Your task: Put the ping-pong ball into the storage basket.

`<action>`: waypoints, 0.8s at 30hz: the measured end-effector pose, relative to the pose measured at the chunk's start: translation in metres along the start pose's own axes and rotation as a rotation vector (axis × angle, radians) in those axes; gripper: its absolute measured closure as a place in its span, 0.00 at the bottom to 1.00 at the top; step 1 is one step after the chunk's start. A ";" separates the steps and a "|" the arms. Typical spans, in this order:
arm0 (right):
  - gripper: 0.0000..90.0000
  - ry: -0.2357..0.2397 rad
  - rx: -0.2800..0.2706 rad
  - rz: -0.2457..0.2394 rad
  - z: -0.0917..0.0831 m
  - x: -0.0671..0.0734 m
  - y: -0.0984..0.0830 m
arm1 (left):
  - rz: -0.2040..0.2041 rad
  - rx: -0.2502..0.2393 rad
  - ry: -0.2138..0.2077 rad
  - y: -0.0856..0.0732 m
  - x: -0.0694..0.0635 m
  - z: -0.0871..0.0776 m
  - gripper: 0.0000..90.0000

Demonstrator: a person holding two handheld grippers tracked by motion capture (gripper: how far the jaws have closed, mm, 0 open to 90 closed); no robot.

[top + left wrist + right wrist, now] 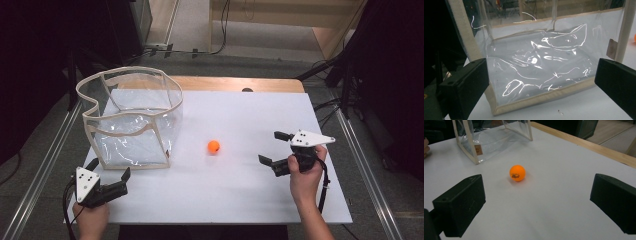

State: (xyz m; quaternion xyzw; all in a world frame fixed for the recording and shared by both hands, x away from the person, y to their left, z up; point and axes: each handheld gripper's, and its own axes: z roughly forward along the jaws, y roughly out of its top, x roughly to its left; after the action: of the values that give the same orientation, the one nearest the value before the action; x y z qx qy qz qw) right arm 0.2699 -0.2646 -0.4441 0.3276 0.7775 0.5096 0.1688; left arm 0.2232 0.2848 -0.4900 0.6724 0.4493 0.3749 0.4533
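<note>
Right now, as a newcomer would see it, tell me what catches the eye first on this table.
The small orange ball stands out first, alone near the middle of the white table, with the open right gripper facing it from the right. Next comes the clear plastic bag with cream trim, standing open at the table's left, the open left gripper just in front of its near edge.

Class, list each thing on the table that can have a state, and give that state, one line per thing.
Clear bag: upright, mouth open, nothing visible inside.
Orange ball: loose on the table, ungripped.
Left gripper: open, facing the bag.
Right gripper: open, facing the ball.
</note>
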 end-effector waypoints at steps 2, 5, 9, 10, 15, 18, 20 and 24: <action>0.00 0.002 0.003 0.000 0.001 0.000 0.001 | 0.000 0.000 -0.001 0.000 0.000 0.000 0.00; 0.00 -0.009 0.021 -0.007 0.005 0.001 0.003 | 0.001 0.002 -0.001 0.000 0.000 0.000 0.00; 0.00 -0.008 0.037 -0.009 0.010 0.001 0.006 | 0.001 0.002 0.000 0.000 0.000 0.000 0.00; 0.00 -0.004 0.039 -0.008 0.012 0.001 0.008 | 0.002 0.001 0.000 0.000 0.000 0.000 0.00; 0.00 0.000 0.051 -0.014 0.017 0.002 0.012 | 0.003 0.000 0.000 0.000 0.000 0.000 0.00; 0.00 -0.005 0.060 -0.018 0.020 0.002 0.014 | 0.003 0.000 -0.001 0.000 0.000 0.000 0.00; 0.00 -0.005 0.062 -0.018 0.021 0.002 0.015 | 0.003 -0.001 -0.001 0.000 0.000 0.000 0.00; 0.00 0.004 0.078 -0.026 0.027 0.002 0.019 | 0.004 -0.002 -0.001 0.000 -0.001 0.000 0.00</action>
State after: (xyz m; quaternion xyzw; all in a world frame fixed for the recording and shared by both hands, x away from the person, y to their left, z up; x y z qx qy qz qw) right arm 0.2909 -0.2394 -0.4384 0.3227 0.8013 0.4774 0.1609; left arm 0.2228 0.2843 -0.4902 0.6732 0.4473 0.3761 0.4531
